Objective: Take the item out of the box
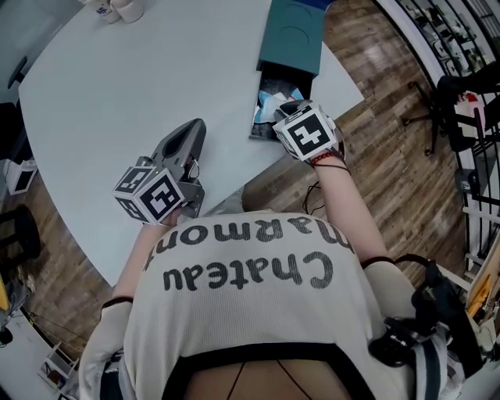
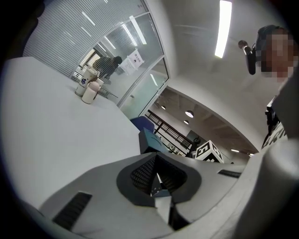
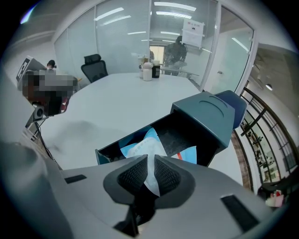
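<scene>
Table [image 1: 117,94] carries the teal box [image 3: 210,116], tray open. Your left gripper [image 2: 156,179] lies closed and empty. Your right gripper [image 3: 150,161] pinches the blue-white packet [image 3: 140,148] inside by its corner; a quick pull could slip it free.

Box [image 1: 289,35] on table [image 1: 117,94], at far right edge, packet [image 3: 140,148] in its open end, cups [image 1: 129,9] far left

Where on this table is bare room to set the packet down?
The white table is bare from the teal box across to the cups at the far corner and down to the left gripper. Crowded at the box's open drawer, where the right gripper pinches the blue-and-white packet.
</scene>
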### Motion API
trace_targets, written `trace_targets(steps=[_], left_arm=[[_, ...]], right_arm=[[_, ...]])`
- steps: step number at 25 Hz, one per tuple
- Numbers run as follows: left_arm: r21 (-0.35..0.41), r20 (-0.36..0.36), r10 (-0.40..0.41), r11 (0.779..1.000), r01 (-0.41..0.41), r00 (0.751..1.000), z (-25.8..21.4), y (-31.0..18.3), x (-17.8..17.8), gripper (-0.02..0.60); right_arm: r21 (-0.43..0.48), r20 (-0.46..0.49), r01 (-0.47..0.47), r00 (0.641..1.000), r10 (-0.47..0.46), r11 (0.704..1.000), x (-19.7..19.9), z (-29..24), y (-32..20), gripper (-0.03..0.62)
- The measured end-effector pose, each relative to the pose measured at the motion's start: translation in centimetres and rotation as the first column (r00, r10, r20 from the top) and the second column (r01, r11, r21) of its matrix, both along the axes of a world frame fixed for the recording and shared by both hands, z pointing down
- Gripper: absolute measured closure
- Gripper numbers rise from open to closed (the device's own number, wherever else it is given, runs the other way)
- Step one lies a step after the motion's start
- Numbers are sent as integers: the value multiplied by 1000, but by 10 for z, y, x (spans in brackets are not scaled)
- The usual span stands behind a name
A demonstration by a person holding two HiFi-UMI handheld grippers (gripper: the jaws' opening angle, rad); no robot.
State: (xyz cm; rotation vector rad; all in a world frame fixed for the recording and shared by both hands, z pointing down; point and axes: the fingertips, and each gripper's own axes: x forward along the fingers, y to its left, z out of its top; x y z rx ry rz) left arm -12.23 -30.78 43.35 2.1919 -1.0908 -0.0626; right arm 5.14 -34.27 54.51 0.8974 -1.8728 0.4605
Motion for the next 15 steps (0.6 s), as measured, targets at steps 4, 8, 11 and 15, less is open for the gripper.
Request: trace_targets(steps=[4, 8, 11, 15], left_arm=[[38, -6, -11, 999, 11, 1000, -16, -3, -6, 584], [67, -10, -24, 997, 25, 1000, -30, -3, -14, 583], [82, -13, -30, 996, 31, 999, -36, -3, -18, 584], [98, -14, -25, 995, 27, 1000, -43, 0, -17, 584]], right_arm=[[-13, -10, -22, 1000, 22, 1000, 3, 3, -1, 557], [-21, -12, -33, 999, 33, 999, 2, 3, 0, 563], [-18, 14, -57, 998, 58, 998, 3, 2, 0, 575], [-1, 19, -74, 997, 74, 997, 5, -2, 6, 588]])
